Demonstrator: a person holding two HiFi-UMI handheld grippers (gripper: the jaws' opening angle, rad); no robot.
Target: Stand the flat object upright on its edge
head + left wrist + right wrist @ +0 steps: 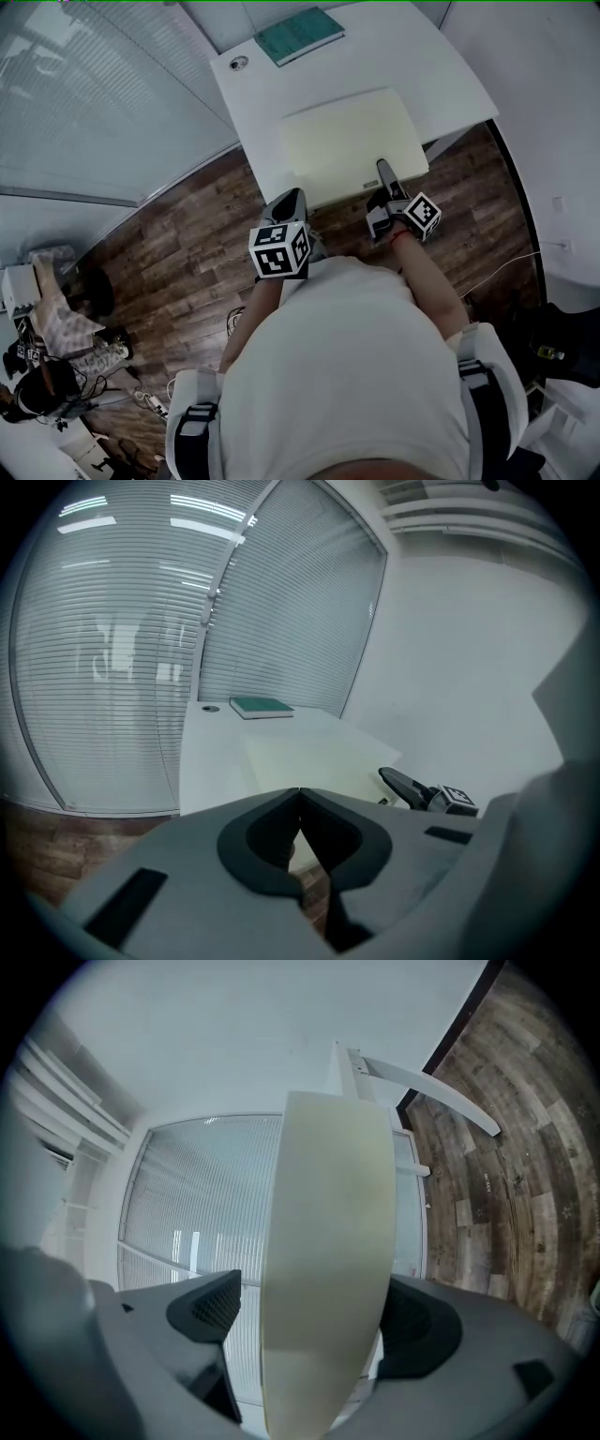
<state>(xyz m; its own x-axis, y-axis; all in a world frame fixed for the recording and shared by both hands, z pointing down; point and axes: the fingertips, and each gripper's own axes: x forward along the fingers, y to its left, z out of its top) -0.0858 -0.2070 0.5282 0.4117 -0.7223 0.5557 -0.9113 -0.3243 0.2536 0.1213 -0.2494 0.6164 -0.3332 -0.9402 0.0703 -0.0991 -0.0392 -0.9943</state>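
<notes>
Cream board (352, 141) flat, near edge between spread right tongs (383, 171) | left tongs (299, 791) pressed together, by table (422, 56) edge

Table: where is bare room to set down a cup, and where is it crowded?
Free: the table strip left of the cream board; the band between the green book and the board; the strip right of it. Crowded: the near edge, where the right gripper, jaws open, straddles the board, with the left gripper beside.

The flat object (352, 141) is being borne by the table (441, 66) at frame centre; the book (300, 35) is being shown above it, the right gripper (385, 171) at its lower edge.
</notes>
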